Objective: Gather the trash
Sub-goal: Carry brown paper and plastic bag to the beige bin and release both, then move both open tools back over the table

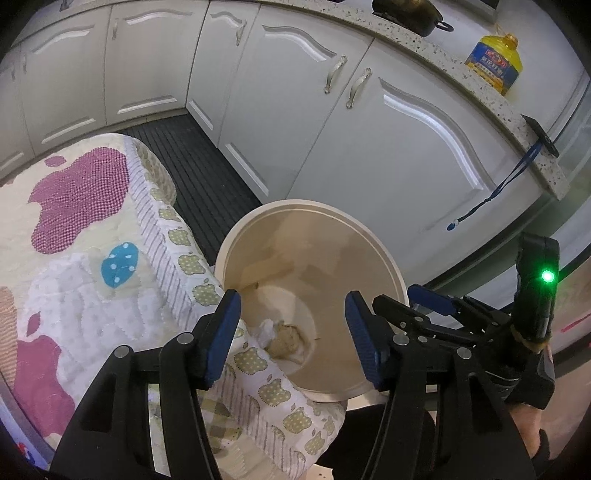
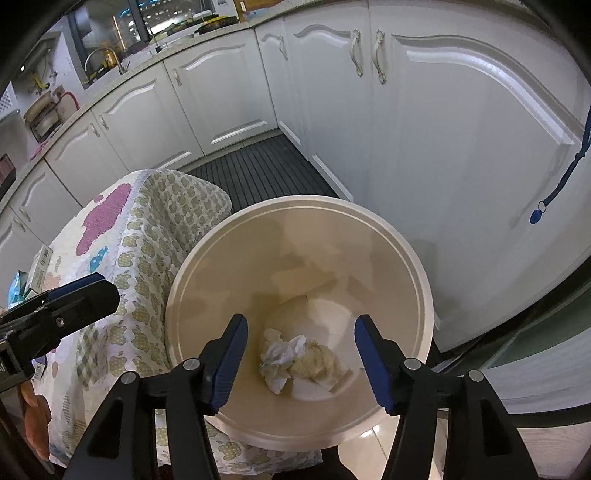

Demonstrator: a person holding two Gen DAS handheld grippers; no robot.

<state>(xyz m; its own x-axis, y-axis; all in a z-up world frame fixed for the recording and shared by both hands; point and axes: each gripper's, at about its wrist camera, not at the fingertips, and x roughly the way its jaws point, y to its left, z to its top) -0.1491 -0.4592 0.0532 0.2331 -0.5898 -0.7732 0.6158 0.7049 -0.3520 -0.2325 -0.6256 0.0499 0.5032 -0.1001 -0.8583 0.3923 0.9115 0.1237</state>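
A round cream trash bin (image 1: 373, 236) (image 2: 417, 258) stands on the floor beside a quilt-covered piece of furniture. At its bottom lie crumpled white tissue and a beige wad of trash (image 1: 285, 339) (image 2: 299, 356). My left gripper (image 1: 293, 297) hangs over the bin's near edge, open, with nothing between its blue pads. My right gripper (image 2: 301, 319) is above the bin mouth, also open and empty. In the left wrist view the right gripper's fingers (image 1: 432, 297) show at the right, beside the bin rim. In the right wrist view, one left finger (image 2: 79, 293) reaches over the quilt.
A patterned quilt (image 1: 92, 221) (image 2: 147, 236) touches the bin's left side. White cabinet doors (image 1: 369, 147) rise close behind the bin, and a dark slatted mat (image 2: 258, 166) lies on the floor. On the counter stand an oil bottle (image 1: 495, 62) and a dark pan (image 1: 406, 14). A blue lanyard (image 2: 561, 181) hangs from the counter's edge.
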